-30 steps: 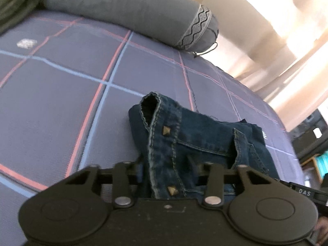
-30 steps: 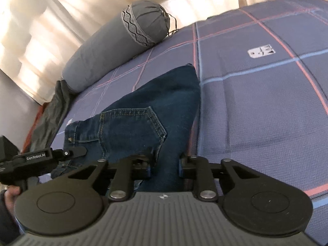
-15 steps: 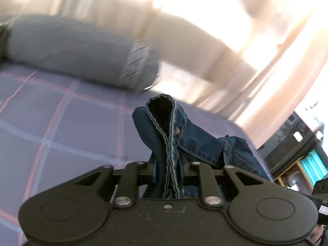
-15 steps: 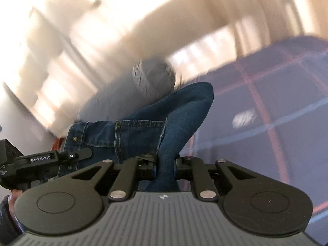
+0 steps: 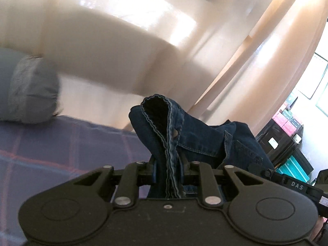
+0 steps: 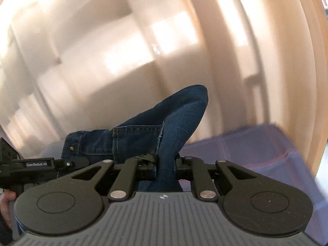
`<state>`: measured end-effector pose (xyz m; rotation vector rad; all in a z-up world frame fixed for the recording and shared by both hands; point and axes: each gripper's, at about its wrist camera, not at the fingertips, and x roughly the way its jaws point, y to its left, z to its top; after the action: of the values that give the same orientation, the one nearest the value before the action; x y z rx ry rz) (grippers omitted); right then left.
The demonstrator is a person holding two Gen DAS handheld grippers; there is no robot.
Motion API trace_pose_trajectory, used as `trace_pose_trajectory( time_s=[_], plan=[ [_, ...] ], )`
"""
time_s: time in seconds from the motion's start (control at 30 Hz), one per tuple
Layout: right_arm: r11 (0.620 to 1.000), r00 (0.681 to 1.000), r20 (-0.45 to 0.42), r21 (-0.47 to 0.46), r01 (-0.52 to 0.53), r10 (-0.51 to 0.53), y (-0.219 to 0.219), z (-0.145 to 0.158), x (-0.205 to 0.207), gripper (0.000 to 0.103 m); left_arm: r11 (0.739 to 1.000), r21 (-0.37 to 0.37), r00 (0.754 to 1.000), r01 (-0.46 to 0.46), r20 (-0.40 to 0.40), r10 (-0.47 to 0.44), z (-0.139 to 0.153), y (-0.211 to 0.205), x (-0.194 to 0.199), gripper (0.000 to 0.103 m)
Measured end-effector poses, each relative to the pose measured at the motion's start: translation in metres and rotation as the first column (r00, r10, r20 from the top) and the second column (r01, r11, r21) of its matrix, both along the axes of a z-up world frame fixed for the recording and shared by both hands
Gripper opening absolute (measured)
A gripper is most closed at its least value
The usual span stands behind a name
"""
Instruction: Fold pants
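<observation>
curtains [image 5: 114, 41]: fill most of both views now, where a second ago the bed took up nearly all of them; blurred.
bed [image 5: 61, 143]: purple checked cover, only a strip of it left low in each view; in the right wrist view its far corner [image 6: 276, 147] shows.
bolster [image 5: 28, 88]: grey, at the bed's far edge, now at the left rim of the left wrist view and blurred.
pants [image 5: 184, 143]: dark blue denim, flat on the bed a second ago, now lifted clear of the cover and hanging between the two grippers; long axis runs sideways from one gripper to the other, waistband end at the left gripper, folded leg end [image 6: 176, 123] at the right.
left gripper [image 5: 167, 176]: clamped on the stitched waistband edge, which stands up between its pads; jaws were closing a little onto the bunched cloth.
right gripper [image 6: 165, 166]: clamped on the folded leg, cloth rising in a hump past the pads; jaws drew closer on it.
hand [image 6: 6, 203]: at the lower left, holding the left gripper's handle.
</observation>
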<state>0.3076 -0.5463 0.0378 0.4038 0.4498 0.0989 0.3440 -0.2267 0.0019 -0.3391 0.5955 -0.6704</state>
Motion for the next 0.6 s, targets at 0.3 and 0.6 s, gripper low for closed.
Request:
trace_pose_trajectory(
  time_s=[0.3, 0.6],
  plan=[
    [1.000, 0.999, -0.029, -0.011, 0.019, -0.019, -0.077, -0.044, 0.091, 0.024, 1.000, 0.009, 1.000, -0.013, -0.028, 0.013, -0.037, -0.080, 0.089, 0.097],
    [1.000, 0.994, -0.108, -0.005, 0.029, -0.030, -0.115, -0.118, 0.160, 0.024, 0.997, 0.071, 0.995, -0.026, -0.092, 0.033, -0.103, -0.121, 0.142, 0.098]
  ],
)
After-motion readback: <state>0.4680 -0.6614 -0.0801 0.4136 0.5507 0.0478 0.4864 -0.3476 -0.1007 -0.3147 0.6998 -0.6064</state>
